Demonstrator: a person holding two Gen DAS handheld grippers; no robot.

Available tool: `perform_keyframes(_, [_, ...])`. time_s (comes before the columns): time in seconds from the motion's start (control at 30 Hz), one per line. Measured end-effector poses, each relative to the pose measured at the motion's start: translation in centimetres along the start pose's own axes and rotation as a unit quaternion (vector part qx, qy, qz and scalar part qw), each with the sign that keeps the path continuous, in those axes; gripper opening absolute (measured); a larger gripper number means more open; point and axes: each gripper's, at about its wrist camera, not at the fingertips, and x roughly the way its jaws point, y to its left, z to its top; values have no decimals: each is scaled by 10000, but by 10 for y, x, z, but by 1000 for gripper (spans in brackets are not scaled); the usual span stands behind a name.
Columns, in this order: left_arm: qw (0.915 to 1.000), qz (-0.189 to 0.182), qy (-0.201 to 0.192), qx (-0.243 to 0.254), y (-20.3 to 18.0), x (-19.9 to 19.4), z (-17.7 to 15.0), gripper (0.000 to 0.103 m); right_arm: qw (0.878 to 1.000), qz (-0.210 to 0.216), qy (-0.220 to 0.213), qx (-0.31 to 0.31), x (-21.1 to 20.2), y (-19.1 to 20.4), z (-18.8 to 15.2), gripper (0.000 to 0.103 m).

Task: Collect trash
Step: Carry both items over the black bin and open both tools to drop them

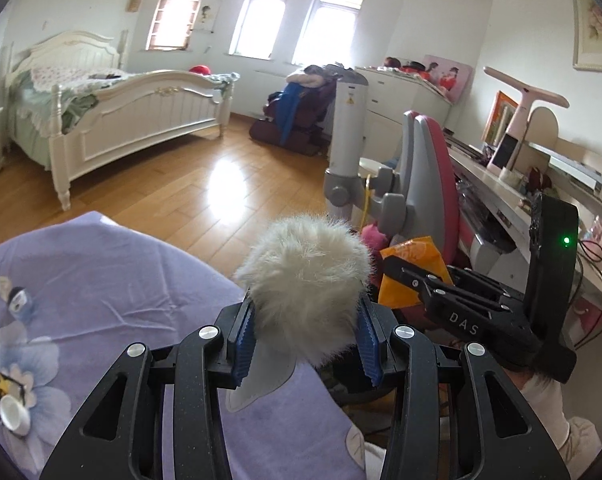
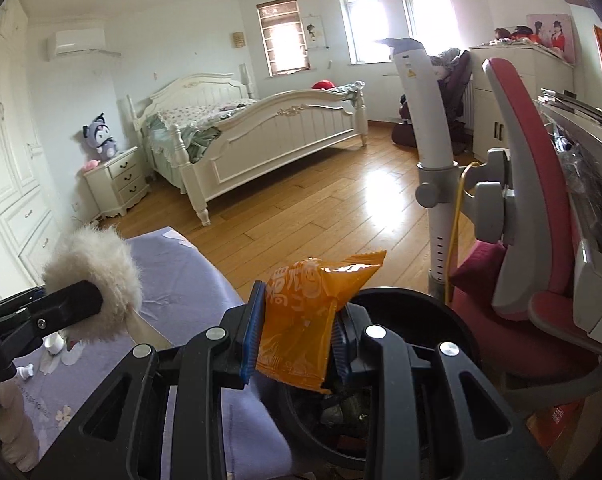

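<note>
My left gripper (image 1: 307, 334) is shut on a fluffy white fur ball (image 1: 305, 284), held over the edge of a purple sheet (image 1: 101, 280). In the right wrist view the same fur ball (image 2: 97, 284) shows at the left, with the left gripper (image 2: 67, 306) around it. My right gripper (image 2: 295, 340) is shut on an orange snack wrapper (image 2: 301, 320), which hangs above a round black bin (image 2: 441, 316) with dark rubbish inside. The left wrist view shows that wrapper (image 1: 413, 264) in the right gripper (image 1: 407, 276) just right of the fur ball.
A pink and grey desk chair (image 2: 541, 240) stands right of the bin, beside a cluttered desk (image 1: 501, 192). A small white cap (image 1: 13, 414) and a dark packet (image 1: 5, 390) lie on the purple sheet. Behind are wooden floor (image 2: 301, 208) and a white bed (image 2: 261, 136).
</note>
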Motion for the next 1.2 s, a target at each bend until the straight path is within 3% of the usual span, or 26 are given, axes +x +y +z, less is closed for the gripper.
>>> perform_keyframes(0.27, [9987,-234,384,252,-30,64,-4,43,9990,-334,242,197,14,-39,-20,30])
perform_keyframes(0.57, [9967,-268,675,375,-41,106,-10,43,9975,-499,433,252,25,-49,-34,31])
perform_keyframes(1.2, [9936,-319,1007,406,-47,144,-15,43,9952,-669,609,373,38,-70,-45,32])
